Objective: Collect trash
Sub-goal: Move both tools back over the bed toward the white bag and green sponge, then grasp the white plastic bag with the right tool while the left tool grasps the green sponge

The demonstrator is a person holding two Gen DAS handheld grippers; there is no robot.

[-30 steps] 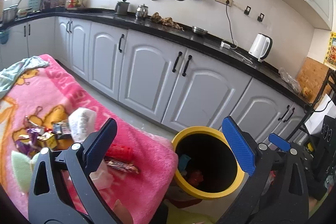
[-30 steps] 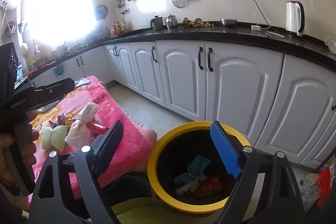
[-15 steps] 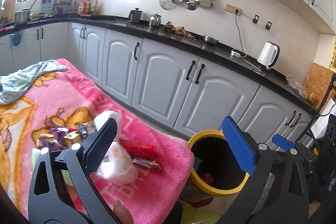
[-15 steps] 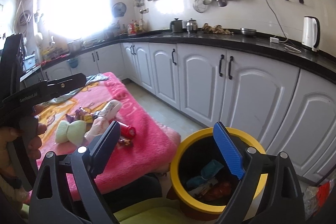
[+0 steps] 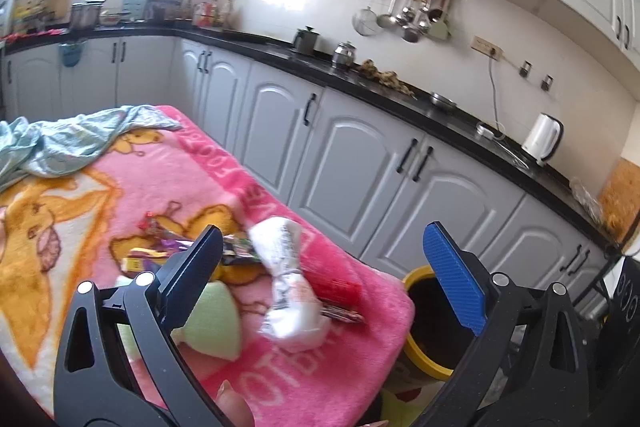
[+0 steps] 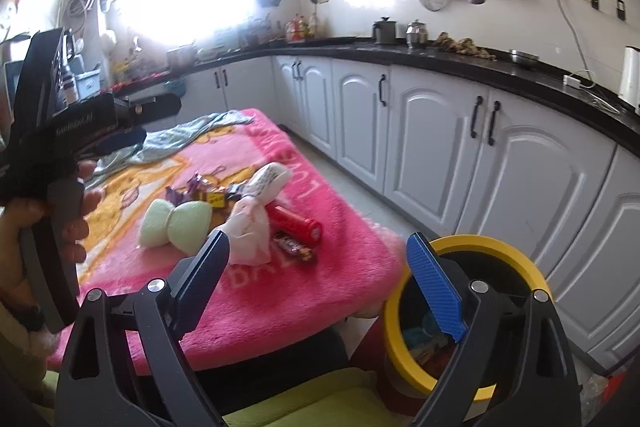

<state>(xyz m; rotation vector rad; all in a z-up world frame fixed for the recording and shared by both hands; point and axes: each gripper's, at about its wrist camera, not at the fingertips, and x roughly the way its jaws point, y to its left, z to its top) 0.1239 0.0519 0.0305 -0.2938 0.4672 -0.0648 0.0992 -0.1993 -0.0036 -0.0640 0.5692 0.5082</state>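
Trash lies on a pink blanket point(image 5: 120, 195): a crumpled white bag point(image 5: 290, 291), a red wrapper point(image 5: 338, 281), a brown candy bar point(image 6: 294, 247), small colourful wrappers point(image 5: 160, 247) and a pale green bow-shaped piece point(image 6: 176, 223). A yellow-rimmed bin point(image 6: 500, 251) with trash inside stands at the blanket's right end; it also shows in the left wrist view point(image 5: 420, 279). My left gripper point(image 5: 324, 275) is open and empty above the trash. My right gripper point(image 6: 320, 275) is open and empty, over the blanket's edge beside the bin.
A teal cloth point(image 5: 68, 143) lies at the blanket's far end. Grey cabinets point(image 5: 360, 163) under a black counter point(image 5: 440, 115) run behind, with a white kettle point(image 5: 542, 137). The hand-held left gripper body point(image 6: 52, 155) shows in the right wrist view.
Both grippers have moved left from over the bin toward the blanket. The trash pile is now more central in both views. Both stay open and empty.
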